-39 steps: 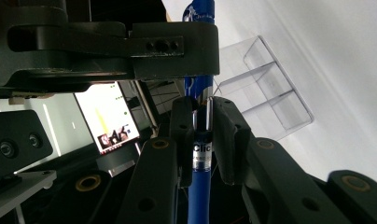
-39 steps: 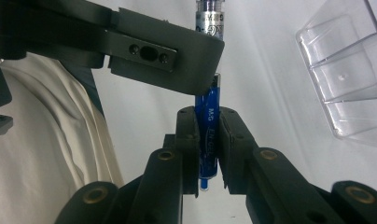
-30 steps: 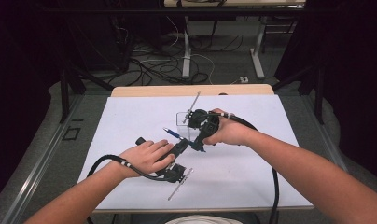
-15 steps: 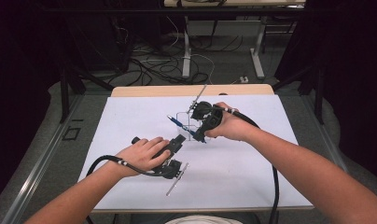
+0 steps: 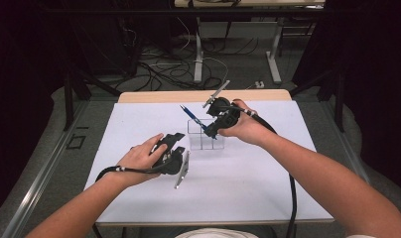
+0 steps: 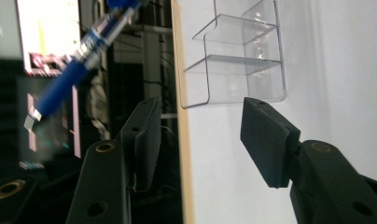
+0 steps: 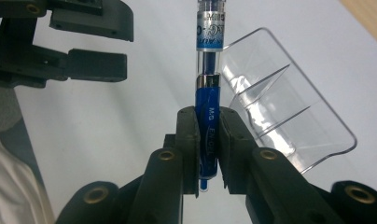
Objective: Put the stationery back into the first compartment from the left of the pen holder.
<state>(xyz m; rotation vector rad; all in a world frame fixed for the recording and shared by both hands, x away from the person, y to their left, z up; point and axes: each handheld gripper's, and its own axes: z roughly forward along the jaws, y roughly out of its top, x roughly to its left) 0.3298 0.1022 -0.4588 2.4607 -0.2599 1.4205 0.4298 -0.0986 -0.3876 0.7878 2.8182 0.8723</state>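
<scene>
My right gripper (image 7: 208, 140) is shut on the lower barrel of a blue pen (image 7: 208, 70), whose clear upper part points away from me. In the high view the pen (image 5: 192, 117) slants up to the left over a clear plastic organizer (image 5: 200, 141) with several compartments, and the right gripper (image 5: 212, 131) is held just above it. The organizer (image 7: 280, 112) lies to the right of the pen. My left gripper (image 5: 176, 142) hovers left of the organizer, open with nothing between its fingers. The left gripper view looks between that gripper's jaws (image 6: 205, 135) at the organizer (image 6: 242, 60) and the pen (image 6: 74, 74).
A white sheet (image 5: 248, 178) covers the table, and a wooden edge (image 5: 154, 96) shows at the far side. Beyond it are cables (image 5: 164, 64) on the floor and metal desk legs (image 5: 199, 54). A black cable (image 5: 291, 198) trails along the right forearm.
The right gripper has carried the pen up, away from me and to the right, to above the organizer. The left gripper has parted from it and drawn slightly left.
</scene>
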